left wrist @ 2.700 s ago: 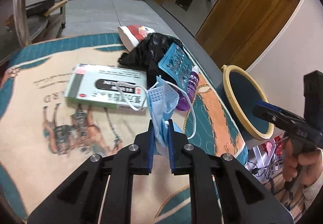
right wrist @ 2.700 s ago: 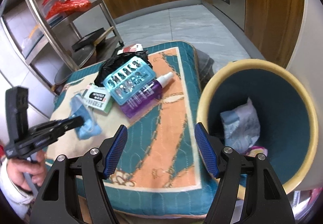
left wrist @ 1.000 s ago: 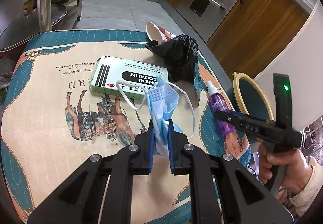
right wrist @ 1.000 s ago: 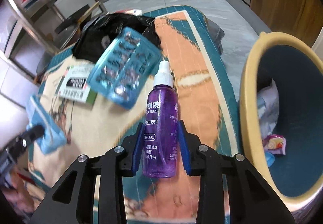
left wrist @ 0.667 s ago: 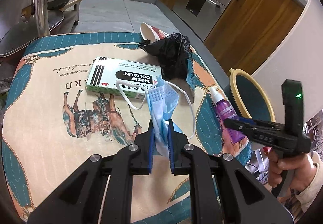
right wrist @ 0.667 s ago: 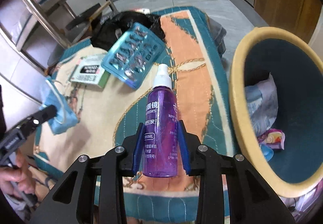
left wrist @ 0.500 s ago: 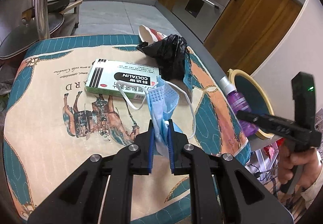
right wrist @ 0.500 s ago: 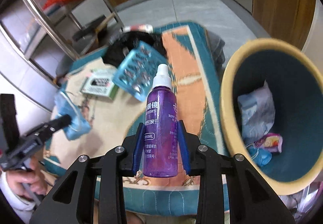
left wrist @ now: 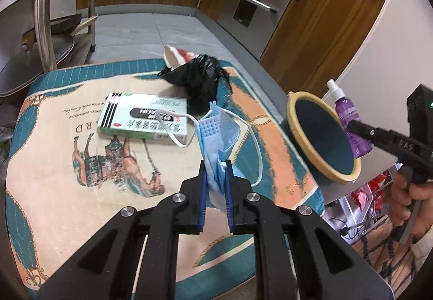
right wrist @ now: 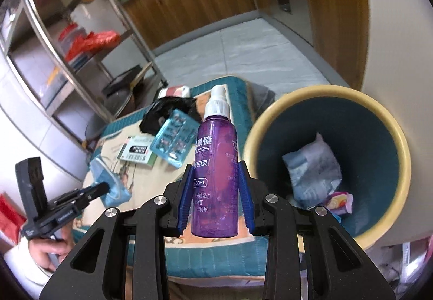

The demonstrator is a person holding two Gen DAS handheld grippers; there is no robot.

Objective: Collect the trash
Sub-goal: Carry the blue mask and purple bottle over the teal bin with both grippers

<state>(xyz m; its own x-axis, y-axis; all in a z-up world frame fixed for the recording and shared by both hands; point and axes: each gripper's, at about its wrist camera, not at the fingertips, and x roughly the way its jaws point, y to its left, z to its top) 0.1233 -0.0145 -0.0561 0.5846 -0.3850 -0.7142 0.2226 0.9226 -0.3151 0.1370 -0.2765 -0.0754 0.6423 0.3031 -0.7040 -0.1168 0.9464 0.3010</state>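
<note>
My left gripper [left wrist: 215,167] is shut on a blue face mask [left wrist: 219,135] and holds it above the patterned cloth [left wrist: 81,191]. My right gripper [right wrist: 215,172] is shut on a purple spray bottle [right wrist: 215,164], held upright beside the yellow-rimmed bin [right wrist: 389,121]. In the left wrist view the bottle [left wrist: 349,121] hangs just right of the bin [left wrist: 297,135]. The bin holds crumpled wrappers [right wrist: 314,167]. On the cloth lie a green medicine box [left wrist: 143,117], a black plastic bag [left wrist: 197,81], a paper cup [left wrist: 174,55] and a blue blister pack [right wrist: 174,141].
A steel shelf rack [left wrist: 43,16] with pans stands at the far left. Wooden cabinets [left wrist: 319,37] and an oven line the back. A white wall [left wrist: 384,70] rises behind the bin. Cables and red bags [left wrist: 365,200] lie on the floor below it.
My right gripper closed on the purple bottle, lifted it off the cloth and carried it up and right, next to the bin. My left gripper kept holding the mask, almost still.
</note>
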